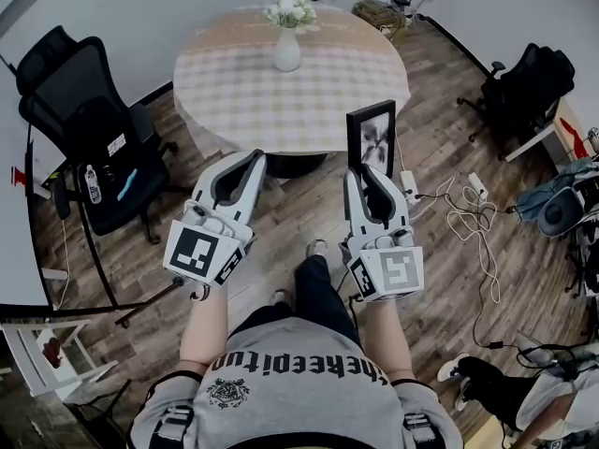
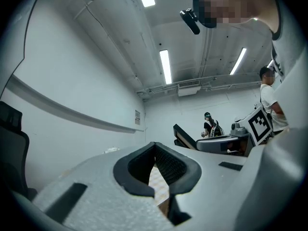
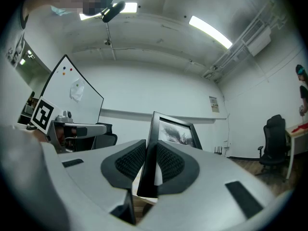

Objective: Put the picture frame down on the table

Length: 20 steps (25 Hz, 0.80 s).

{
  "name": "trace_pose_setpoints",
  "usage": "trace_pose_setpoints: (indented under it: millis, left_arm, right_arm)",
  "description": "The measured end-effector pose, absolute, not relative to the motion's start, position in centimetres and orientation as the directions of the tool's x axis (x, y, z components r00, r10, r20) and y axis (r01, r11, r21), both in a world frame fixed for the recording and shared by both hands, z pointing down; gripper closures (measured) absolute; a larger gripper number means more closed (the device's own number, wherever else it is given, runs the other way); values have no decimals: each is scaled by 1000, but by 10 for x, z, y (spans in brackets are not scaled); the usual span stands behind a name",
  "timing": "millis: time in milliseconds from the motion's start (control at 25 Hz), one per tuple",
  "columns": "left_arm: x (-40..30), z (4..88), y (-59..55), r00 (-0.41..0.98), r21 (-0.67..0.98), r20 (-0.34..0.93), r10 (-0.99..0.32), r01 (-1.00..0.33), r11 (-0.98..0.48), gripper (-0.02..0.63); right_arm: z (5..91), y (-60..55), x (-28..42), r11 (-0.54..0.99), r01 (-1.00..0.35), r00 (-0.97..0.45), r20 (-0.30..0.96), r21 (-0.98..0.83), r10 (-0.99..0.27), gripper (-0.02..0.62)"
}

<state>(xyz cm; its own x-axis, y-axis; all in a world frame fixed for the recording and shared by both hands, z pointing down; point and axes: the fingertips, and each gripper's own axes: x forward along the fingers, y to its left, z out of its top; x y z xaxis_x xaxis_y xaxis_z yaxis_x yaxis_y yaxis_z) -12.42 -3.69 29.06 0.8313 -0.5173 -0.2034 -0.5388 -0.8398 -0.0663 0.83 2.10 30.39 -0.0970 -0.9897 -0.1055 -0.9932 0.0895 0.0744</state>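
**Head view: picture frame aloft, not yet on the table**

Held upright in the air, picture frame (image 1: 372, 138) level with the near right rim of the table (image 1: 234, 92). Hard to tell whether over the top or just short of it. Touching nothing but the tool. Clamped by its lower edge between the ribbed dark pads (image 3: 127, 162) of the right gripper (image 1: 368, 174), squeezed on front and back faces. Seen nearly edge-on in the right gripper view, rising well above the pads. Slim, rectangular, hard-cornered. Matte black border round a grey, cloudy print (image 1: 374, 131), apparently under glass.

Judged somewhere mid-task: pick-up done, set-down not begun. Left to do: reach in over the rim, lower onto the cloth (image 1: 328, 68), loosen the pinch, draw clear.

Off to the left and well apart from the frame, left gripper (image 1: 245, 159) pressed together at the tips, with nothing caught between. Only a sliver of chequered fabric showing through the slit behind the pads. Smooth pale-grey plastic shells on both tools, with a black-and-white marker cube (image 1: 393, 274) at the back of each.

Round tabletop draped in pale chequered fabric, soft-looking and mostly bare. Near the far side, a white pear-shaped vase (image 1: 287, 50) of white flowers (image 1: 292, 9). Beyond, wood-plank floor (image 1: 440, 166), a black office chair (image 1: 84, 120) at left, and loose pale cables (image 1: 468, 221) at right.
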Motion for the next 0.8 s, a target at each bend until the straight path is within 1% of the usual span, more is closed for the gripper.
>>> trace_pose_setpoints:
  millis: [480, 800]
  left_arm:
    - [-74, 290, -101, 821, -68, -198, -536, -557, -828, 591]
    - [-39, 291, -153, 799, -50, -179, -575, -591, -805, 591]
  right_arm:
    - [315, -54, 59, 137, -990, -141, -101, 43, -985, 518]
    - [310, -113, 93, 178, -983, -181, -71, 46, -981, 518]
